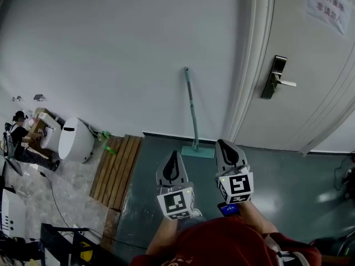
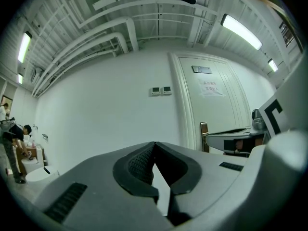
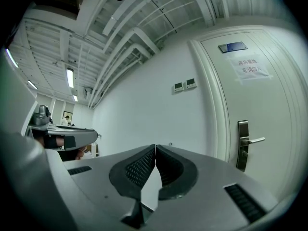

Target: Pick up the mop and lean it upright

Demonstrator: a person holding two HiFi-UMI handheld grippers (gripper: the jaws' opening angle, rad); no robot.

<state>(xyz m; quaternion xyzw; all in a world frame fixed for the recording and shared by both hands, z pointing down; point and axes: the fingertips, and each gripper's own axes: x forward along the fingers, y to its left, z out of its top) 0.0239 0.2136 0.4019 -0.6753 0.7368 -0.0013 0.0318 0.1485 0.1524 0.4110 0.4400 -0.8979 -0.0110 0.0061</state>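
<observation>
**Two clenched grippers, one mop already upright**

Both tools sit close to the person's chest, with the forearms [image 1: 166, 234] bent and drawn in and the marker cubes [image 1: 176, 203] facing up at the head camera. The left gripper [image 1: 173, 154] and the right gripper [image 1: 224, 144] point forward side by side, near each other but apart, the right one reaching a little further. Each one's own view shows its jaws pressed tip to tip with nothing between them — clenched and empty. That tucked, level pose reads as a resting stance rather than a reach.

Beyond them lies bare grey floor [image 1: 277, 176], then the mop [image 1: 193, 121]. Its flat head rests on the floor at the skirting, and its handle rises against the white wall [image 1: 122, 65], tilted slightly left at the top (just beside the door frame). It stands well apart from both grippers — so the leaning looks done. Further right is the door [image 1: 299, 37] with its lever handle [image 1: 280, 82].
</observation>
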